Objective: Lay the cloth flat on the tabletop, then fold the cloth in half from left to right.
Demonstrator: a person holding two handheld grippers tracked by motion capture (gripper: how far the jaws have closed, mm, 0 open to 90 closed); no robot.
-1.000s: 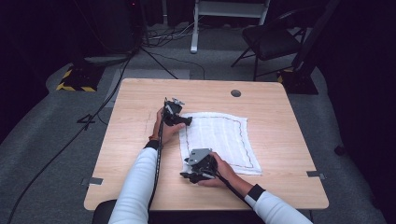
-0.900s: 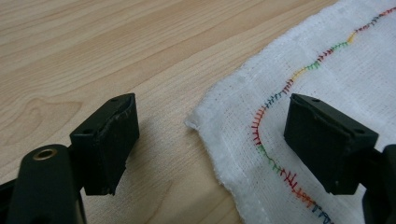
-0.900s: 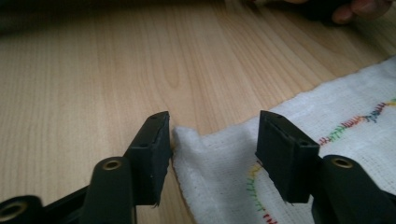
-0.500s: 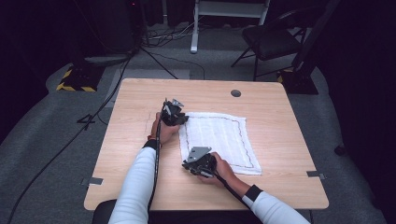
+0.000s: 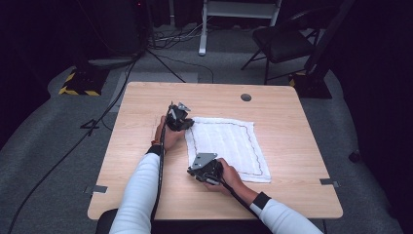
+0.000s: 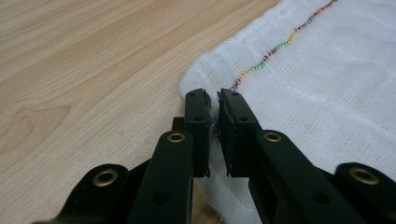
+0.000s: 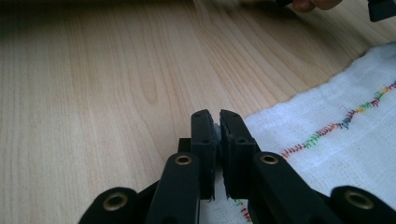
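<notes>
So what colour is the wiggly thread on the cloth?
Rainbow: red, yellow, green stitches on the white cloth, clearest in the left gripper view.

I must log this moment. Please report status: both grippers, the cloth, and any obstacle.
Left gripper shut on white cloth at far left corner. Right gripper shut on near left corner. Cloth lies flat on table. Nothing in the way.

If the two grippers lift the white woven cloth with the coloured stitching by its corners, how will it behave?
The white woven cloth with the coloured stitching looks thin and loosely woven, so it will probably hang limp and sag between the left gripper and the right gripper. It seems light. Its edge bunches between the jaws, so it should fold easily.
</notes>
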